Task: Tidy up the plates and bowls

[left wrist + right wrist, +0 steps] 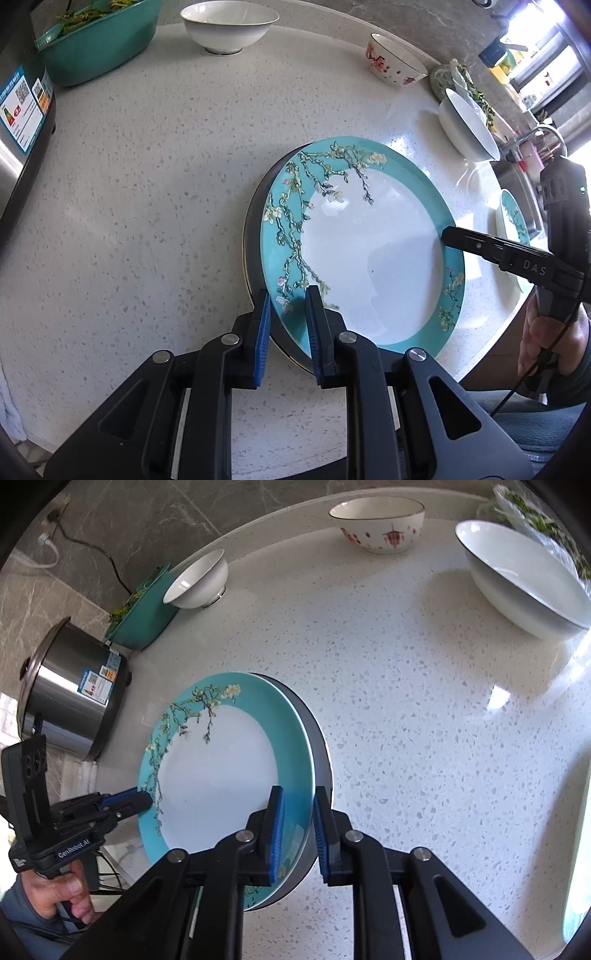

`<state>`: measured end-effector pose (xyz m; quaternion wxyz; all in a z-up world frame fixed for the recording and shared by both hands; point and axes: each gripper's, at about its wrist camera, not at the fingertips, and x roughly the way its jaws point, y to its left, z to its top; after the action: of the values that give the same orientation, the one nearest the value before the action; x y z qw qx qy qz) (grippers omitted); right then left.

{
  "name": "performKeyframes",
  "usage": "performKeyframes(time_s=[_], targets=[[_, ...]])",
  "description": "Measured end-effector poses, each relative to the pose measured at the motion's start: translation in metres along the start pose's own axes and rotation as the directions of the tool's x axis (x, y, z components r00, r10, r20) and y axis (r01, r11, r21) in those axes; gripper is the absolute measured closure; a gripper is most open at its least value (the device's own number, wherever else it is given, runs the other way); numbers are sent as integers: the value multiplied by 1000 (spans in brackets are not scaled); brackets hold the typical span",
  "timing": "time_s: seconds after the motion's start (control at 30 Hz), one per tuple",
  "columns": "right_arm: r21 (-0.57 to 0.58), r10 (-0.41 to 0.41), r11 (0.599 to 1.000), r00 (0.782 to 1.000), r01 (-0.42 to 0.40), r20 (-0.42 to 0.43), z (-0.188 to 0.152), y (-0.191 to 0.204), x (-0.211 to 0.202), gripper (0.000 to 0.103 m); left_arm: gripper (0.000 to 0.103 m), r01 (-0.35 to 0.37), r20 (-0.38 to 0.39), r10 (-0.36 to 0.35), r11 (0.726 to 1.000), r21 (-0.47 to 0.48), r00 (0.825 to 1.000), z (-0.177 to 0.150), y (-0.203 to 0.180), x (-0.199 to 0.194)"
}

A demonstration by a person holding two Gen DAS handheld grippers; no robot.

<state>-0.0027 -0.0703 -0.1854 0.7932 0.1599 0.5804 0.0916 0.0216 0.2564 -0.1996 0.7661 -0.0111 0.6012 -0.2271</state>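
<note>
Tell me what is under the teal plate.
A dark plate lies under the teal plate; only its edge shows, past the teal rim. The rest is covered, so its face and anything beneath it cannot be seen. Both grippers, left and right, straddle the rims.
</note>
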Motion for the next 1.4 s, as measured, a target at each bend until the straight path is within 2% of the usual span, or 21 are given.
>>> performKeyframes(time_s=[0.27, 0.43, 0.63, 0.7, 0.77, 0.8, 0.83, 0.87, 0.93, 1.03, 1.13, 1.2, 1.27, 1.33, 1.4], targets=[[-74, -68, 995, 997, 70, 37, -5, 13, 0, 77, 83, -17, 27, 17, 1000, 11, 999, 2, -5, 4], [-169, -184, 967, 981, 192, 67, -10, 29, 2, 72, 82, -60, 32, 59, 997, 47, 998, 4, -12, 5], [-175, -182, 965, 979, 195, 89, -12, 30, 2, 66, 81, -73, 43, 70, 996, 54, 997, 8, -11, 6], [-175, -183, 965, 978, 198, 95, -13, 30, 2, 58, 81, -79, 48, 77, 995, 54, 996, 7, -10, 5], [-176, -198, 960, 973, 216, 115, -13, 32, -1, 41, 80, -68, 73, 65, 997, 43, 995, 7, -8, 1], [-175, -204, 959, 972, 223, 120, -14, 32, -2, 36, 78, -63, 94, 59, 997, 40, 994, 8, -8, -2], [-174, -211, 957, 969, 231, 125, -14, 31, -5, 30, 67, -59, 114, 54, 998, 37, 992, 4, -9, -6], [-173, -216, 956, 968, 237, 131, -15, 30, -9, 28, 46, -50, 148, 44, 998, 39, 988, 5, -11, -13], [-167, -216, 957, 967, 236, 133, -15, 25, -21, 24, 27, -14, 226, 0, 998, 60, 974, 5, -19, -27], [-135, -173, 972, 974, 193, 148, -16, 12, -50, 19, 15, 70, 287, -104, 989, 129, 952, 12, -44, -39], [-93, -138, 983, 970, 159, 199, -14, -9, -90, 16, 13, 207, 257, -241, 967, 150, 936, 22, -73, -37], [-77, -160, 979, 950, 187, 267, -12, -32, -126, 4, 13, 305, 220, -327, 944, 130, 919, 30, -98, -29], [-57, -206, 970, 920, 237, 332, -11, -60, -157, 0, 13, 357, 186, -376, 925, 129, 908, 35, -125, -19], [-23, -226, 968, 910, 249, 347, -7, -98, -179, 0, 13, 355, 137, -373, 924, 142, 918, 40, -155, -4], [34, -214, 976, 916, 215, 340, -6, -144, -197, 0, 13, 321, 67, -333, 936, 144, 940, 47, -186, 16]])
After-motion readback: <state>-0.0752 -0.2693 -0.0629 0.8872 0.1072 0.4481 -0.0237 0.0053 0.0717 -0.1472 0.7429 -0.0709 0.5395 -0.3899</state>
